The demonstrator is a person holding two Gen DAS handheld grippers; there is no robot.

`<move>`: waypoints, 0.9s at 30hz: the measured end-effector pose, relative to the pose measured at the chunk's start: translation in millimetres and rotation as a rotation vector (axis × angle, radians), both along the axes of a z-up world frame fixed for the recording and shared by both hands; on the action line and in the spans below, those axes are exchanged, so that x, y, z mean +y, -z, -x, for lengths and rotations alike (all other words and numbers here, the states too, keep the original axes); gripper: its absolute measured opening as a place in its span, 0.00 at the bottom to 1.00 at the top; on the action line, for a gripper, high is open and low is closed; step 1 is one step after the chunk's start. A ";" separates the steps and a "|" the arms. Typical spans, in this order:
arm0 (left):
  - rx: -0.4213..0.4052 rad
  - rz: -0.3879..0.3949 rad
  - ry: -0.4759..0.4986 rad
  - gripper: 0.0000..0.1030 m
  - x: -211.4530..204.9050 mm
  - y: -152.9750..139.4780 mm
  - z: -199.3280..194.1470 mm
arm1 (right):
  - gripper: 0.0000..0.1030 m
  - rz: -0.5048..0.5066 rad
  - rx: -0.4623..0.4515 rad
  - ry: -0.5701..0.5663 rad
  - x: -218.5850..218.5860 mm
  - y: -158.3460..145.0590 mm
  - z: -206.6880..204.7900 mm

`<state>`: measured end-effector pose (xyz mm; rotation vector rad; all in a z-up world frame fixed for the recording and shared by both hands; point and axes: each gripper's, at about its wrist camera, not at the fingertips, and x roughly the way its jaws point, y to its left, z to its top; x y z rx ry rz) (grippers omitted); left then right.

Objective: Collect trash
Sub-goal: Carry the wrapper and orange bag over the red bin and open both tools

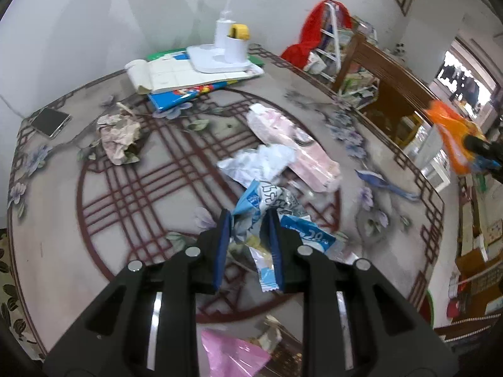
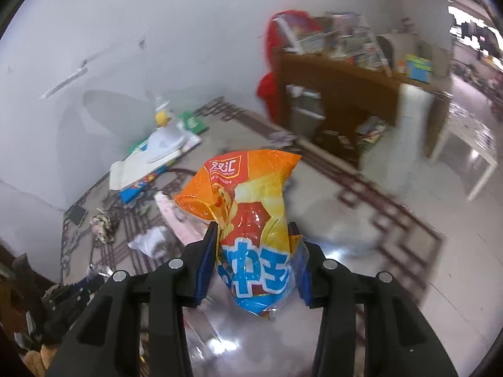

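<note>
My left gripper is shut on a crumpled blue-and-white wrapper, lifted just above the patterned table. My right gripper is shut on an orange snack bag, which stands up between its pads; the left wrist view shows that bag past the table's right edge. Trash still lying on the table: a crumpled brownish paper, a white crumpled paper, a pink packet, a blue scrap and another blue-and-white wrapper.
A stack of books with a white lamp base sits at the table's far side, and a dark phone-like slab lies at the far left. A wooden chair stands to the right. A pink bag hangs below my left gripper.
</note>
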<state>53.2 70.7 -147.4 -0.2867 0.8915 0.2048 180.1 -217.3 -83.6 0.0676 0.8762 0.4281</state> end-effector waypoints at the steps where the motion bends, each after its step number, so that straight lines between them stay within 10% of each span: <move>1: -0.001 0.001 0.011 0.23 -4.6 -0.7 1.0 | 0.42 0.002 0.002 0.035 -17.9 -3.1 8.8; 14: -0.078 -0.036 0.139 0.23 -52.1 -34.6 0.5 | 0.42 0.030 0.108 0.335 -139.4 31.6 128.0; 27: -0.108 -0.042 0.232 0.23 -101.2 -53.5 1.0 | 0.43 -0.001 0.117 0.310 -147.6 46.7 152.1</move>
